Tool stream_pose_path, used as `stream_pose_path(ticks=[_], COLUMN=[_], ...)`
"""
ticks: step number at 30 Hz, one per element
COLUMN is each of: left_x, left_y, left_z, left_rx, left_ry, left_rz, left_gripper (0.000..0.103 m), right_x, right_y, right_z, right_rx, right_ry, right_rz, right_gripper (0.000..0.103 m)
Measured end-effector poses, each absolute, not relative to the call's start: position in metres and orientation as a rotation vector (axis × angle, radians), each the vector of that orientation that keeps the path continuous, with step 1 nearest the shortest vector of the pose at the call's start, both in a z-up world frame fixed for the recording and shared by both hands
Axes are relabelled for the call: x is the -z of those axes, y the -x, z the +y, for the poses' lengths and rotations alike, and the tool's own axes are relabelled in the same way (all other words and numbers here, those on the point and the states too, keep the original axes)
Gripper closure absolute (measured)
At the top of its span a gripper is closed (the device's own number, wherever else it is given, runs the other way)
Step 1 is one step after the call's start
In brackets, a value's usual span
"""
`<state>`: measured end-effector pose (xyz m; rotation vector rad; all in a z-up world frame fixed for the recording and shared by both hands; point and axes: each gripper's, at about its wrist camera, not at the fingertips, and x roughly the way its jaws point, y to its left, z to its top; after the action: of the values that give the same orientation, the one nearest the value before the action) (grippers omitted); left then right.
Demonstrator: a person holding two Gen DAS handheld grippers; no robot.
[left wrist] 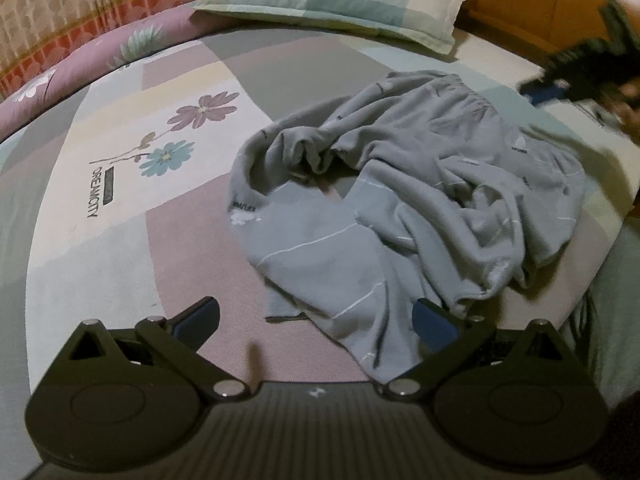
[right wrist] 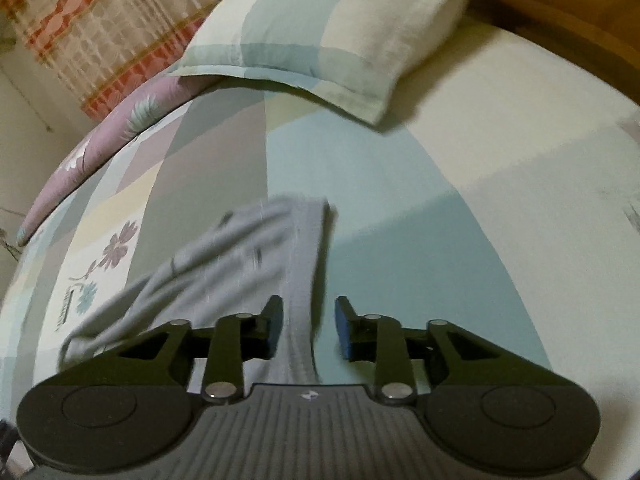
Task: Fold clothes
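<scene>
Left gripper (left wrist: 316,316): jaws spread wide, nothing between them. It hangs low over the near part of the bed (left wrist: 120,260); the nearest corner of the garment (left wrist: 400,200) lies on the sheet between and just beyond the fingers. Whether the right pad touches cloth, cannot tell.

Garment: grey knit with thin pale lines and small printed marks. In the left view it sits toward the bed's right edge, crumpled. One flat panel runs toward the near edge; the rest is bunched in ridges and loose rolls, with an opening gaping at the left side. No straight fold, no squared outline shows. Judgement: it lies unfolded and needs spreading flat before any fold will hold. One piece only in view.

Right gripper (right wrist: 306,328): jaws partly open, narrower than the left. A band of grey cloth (right wrist: 240,264) runs up between the fingers, but the pads stand clear of it on both sides, so no pinch shows. Picture is smeared with motion; contact underneath cannot be told. In the left view this gripper is a dark blur at the bed's far right edge.

Far: pillow (left wrist: 332,4) at the head of the bed, well apart from the garment.
</scene>
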<state>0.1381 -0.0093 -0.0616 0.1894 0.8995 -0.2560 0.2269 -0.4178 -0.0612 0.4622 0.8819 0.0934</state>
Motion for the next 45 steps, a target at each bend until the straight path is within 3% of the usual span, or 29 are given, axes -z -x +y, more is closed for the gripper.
stream_pose_path(ticks=[9,10,12,19,25,32,39,45], left_x=[0.055,0.054,0.053,0.055,0.056,0.066,0.072,0.062], left_y=[-0.127,-0.126,-0.124,-0.12,-0.124,-0.134,-0.146,-0.142], left_z=[-0.018,-0.018,-0.018,-0.016,-0.011,-0.009,-0.007,0.008], left_rx=[0.286,0.287,0.286,0.281,0.268,0.203,0.097,0.007], left_ry=[-0.192,-0.193,-0.193,-0.202,-0.196,-0.221,-0.27,-0.314], left_rz=[0.874,0.871,0.869,0.882,0.878,0.898,0.908,0.883], left_gripper=[0.001,0.001,0.001,0.001,0.001,0.001,0.001,0.001], right_x=[0.085,0.087,0.091,0.09,0.066,0.034,0.024,0.032], right_y=[-0.166,-0.164,-0.16,-0.141,-0.132,-0.132,-0.151,-0.159], right_z=[-0.413,-0.412,-0.409,-0.41,-0.398,-0.352,-0.296,-0.256], right_rx=[0.021,0.029,0.045,0.152,0.16,0.078,-0.11,-0.199], right_ry=[-0.539,-0.541,-0.545,-0.468,-0.372,-0.326,-0.246,-0.182], right_rz=[0.957,0.961,0.968,0.962,0.906,0.781,0.794,0.826], right_gripper=[0.059,0.061,0.096,0.098,0.085,0.062,0.049,0.047])
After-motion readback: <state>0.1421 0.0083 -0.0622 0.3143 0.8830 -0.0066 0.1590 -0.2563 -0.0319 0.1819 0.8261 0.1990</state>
